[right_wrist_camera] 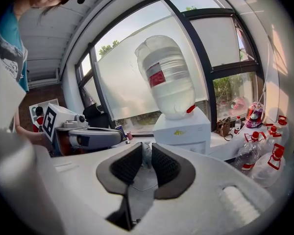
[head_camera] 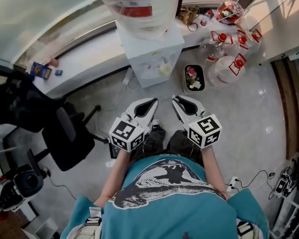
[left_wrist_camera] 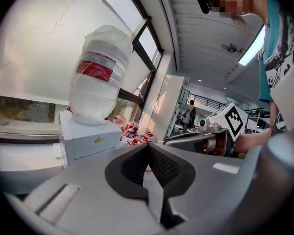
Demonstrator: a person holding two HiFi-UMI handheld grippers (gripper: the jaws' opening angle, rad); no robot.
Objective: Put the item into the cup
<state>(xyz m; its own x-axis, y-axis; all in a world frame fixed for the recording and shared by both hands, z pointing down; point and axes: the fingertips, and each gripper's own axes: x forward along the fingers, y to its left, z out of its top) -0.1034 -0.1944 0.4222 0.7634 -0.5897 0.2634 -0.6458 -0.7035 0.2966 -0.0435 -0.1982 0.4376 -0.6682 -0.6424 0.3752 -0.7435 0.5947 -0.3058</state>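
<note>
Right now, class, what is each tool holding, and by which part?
The right tool pinches a small pale thing at its tip; which part of it cannot be told. The left tool is shut and empty.

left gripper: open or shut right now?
Shut. In the left gripper view, the left gripper has its jaws closed tip to tip, with nothing between them.

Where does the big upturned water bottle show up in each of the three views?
Head view: the water bottle is at top centre, cut by the top edge.
Left gripper view: it stands left of centre, in the upper half.
Right gripper view: it is near the centre, in the upper half.
Shared landmark: the white dispenser box directly beneath it.
</note>
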